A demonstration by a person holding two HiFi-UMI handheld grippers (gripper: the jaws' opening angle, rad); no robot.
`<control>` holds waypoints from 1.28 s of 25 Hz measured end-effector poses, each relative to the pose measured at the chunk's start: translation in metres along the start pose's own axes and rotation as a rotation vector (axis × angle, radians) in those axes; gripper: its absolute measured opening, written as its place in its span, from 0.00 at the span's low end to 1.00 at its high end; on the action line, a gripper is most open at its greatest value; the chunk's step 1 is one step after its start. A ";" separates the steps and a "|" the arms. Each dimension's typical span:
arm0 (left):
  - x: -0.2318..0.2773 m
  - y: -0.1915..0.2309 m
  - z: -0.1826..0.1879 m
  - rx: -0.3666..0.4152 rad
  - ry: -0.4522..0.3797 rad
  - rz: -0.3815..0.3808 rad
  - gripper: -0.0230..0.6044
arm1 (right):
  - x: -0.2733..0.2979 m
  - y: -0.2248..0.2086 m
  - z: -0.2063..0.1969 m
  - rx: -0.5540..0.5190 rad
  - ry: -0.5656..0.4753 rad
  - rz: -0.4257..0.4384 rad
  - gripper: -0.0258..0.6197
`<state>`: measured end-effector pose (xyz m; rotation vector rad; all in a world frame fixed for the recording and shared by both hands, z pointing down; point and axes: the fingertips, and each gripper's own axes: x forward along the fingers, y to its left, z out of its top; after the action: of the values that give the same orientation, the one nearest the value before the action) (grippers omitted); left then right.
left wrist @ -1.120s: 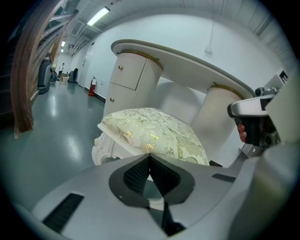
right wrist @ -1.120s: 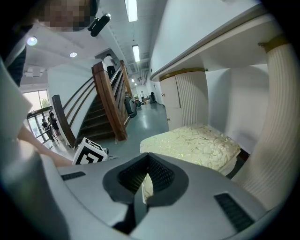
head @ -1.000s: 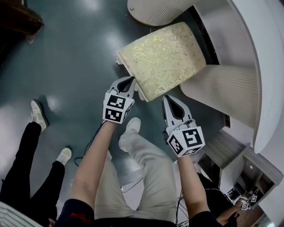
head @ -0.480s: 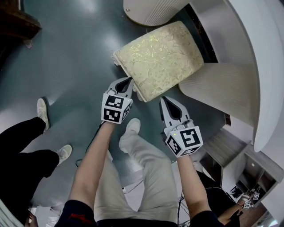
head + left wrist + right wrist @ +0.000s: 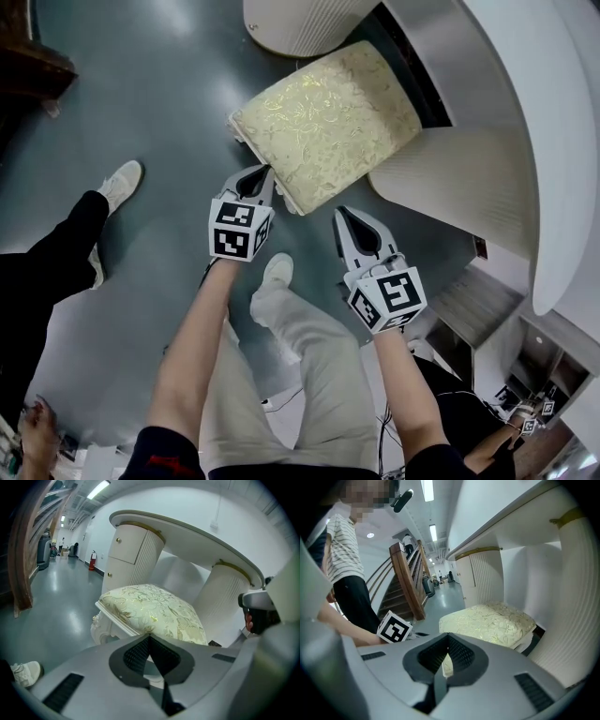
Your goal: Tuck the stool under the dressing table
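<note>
The stool [image 5: 323, 122] has a cream and gold cushion on a white carved frame. It stands partway into the gap between the two ribbed pedestals [image 5: 459, 178] of the white dressing table [image 5: 553, 141]. My left gripper [image 5: 264, 170] is shut, with its tip at the stool's near left edge; whether it touches I cannot tell. My right gripper [image 5: 340, 213] is shut too, just off the stool's near corner. The left gripper view has the stool [image 5: 154, 611] right ahead of the shut left gripper [image 5: 150, 635]. In the right gripper view the stool [image 5: 487, 620] lies beyond the shut right gripper [image 5: 448, 638].
A bystander's dark-trousered leg [image 5: 56, 262] and white shoe [image 5: 120, 183] are on the grey floor at the left. My own legs [image 5: 300, 356] are below the grippers. A wooden stair rail [image 5: 405, 578] rises behind. Low shelving [image 5: 497, 319] stands at the lower right.
The stool has slid farther in between the pedestals, and both shut grippers have followed it. The bystander at the left has stepped, the shoe now farther up.
</note>
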<state>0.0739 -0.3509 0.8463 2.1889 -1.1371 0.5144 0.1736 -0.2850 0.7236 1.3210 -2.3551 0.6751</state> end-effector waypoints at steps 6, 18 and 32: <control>0.018 -0.015 0.002 0.043 0.022 -0.048 0.05 | -0.001 -0.001 -0.001 0.001 -0.001 -0.022 0.05; 0.022 -0.024 -0.004 0.074 -0.001 -0.119 0.05 | -0.002 0.029 -0.022 -0.019 -0.002 -0.073 0.05; 0.023 -0.021 -0.001 0.078 -0.036 -0.140 0.05 | -0.004 0.036 -0.033 -0.046 -0.012 -0.096 0.05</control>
<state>0.1037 -0.3544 0.8533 2.3331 -0.9882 0.4676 0.1468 -0.2471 0.7400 1.4122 -2.2855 0.5828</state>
